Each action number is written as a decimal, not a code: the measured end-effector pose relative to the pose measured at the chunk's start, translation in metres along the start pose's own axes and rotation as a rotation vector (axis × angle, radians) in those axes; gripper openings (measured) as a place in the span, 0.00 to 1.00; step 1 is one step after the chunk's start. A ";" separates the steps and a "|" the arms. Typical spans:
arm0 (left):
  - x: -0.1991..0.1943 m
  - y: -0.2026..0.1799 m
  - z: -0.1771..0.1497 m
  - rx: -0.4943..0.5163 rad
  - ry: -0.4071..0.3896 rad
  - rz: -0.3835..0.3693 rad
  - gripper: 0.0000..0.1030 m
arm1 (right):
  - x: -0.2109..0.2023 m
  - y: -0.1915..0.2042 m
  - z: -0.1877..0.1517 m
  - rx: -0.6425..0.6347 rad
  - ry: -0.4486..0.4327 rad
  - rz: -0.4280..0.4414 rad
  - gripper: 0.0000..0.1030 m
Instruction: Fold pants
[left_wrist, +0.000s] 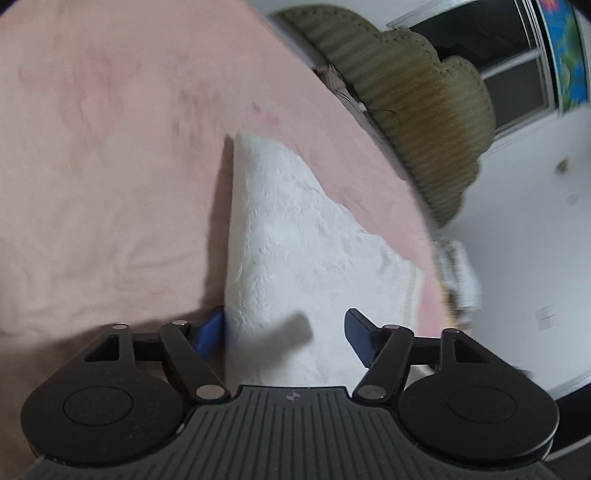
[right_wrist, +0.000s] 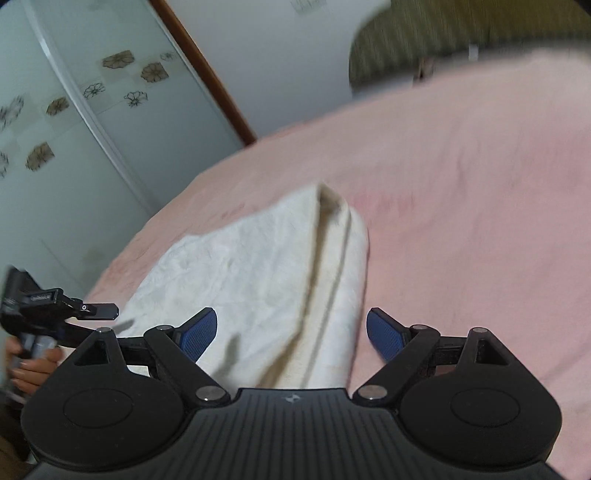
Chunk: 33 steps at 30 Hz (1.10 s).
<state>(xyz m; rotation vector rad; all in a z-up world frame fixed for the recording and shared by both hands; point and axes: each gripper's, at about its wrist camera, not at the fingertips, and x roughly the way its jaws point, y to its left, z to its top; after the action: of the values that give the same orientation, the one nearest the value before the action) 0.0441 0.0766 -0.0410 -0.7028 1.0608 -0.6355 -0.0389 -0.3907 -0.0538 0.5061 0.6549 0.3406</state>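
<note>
While the white pants (left_wrist: 295, 236) are lying folded on the pink bedspread (left_wrist: 110, 166), long axis running away from you, you are holding both the left gripper (left_wrist: 284, 339) and the right gripper (right_wrist: 291, 334) spread above their near end.

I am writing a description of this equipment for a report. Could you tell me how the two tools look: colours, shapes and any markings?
Both look alike. The left tool and the right tool each have a dark ribbed body with a small round logo, two black round discs, black linkage bars with silver pins, and blue textured pads on the fingers. No cables show. In the right wrist view, a bare hand grips the other tool's handle.
</note>
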 end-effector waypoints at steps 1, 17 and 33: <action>0.003 0.005 0.003 -0.021 0.013 -0.033 0.72 | 0.001 -0.005 0.002 0.004 0.015 0.045 0.87; 0.029 -0.048 -0.008 0.226 -0.030 0.187 0.79 | 0.030 0.022 0.008 -0.132 0.015 -0.005 0.86; 0.051 -0.089 -0.051 0.555 -0.262 0.634 1.00 | 0.002 0.038 -0.032 -0.120 -0.150 -0.330 1.00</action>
<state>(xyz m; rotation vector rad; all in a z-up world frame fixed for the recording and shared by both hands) 0.0033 -0.0274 -0.0162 0.0496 0.7489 -0.2484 -0.0639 -0.3476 -0.0560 0.2985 0.5574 0.0295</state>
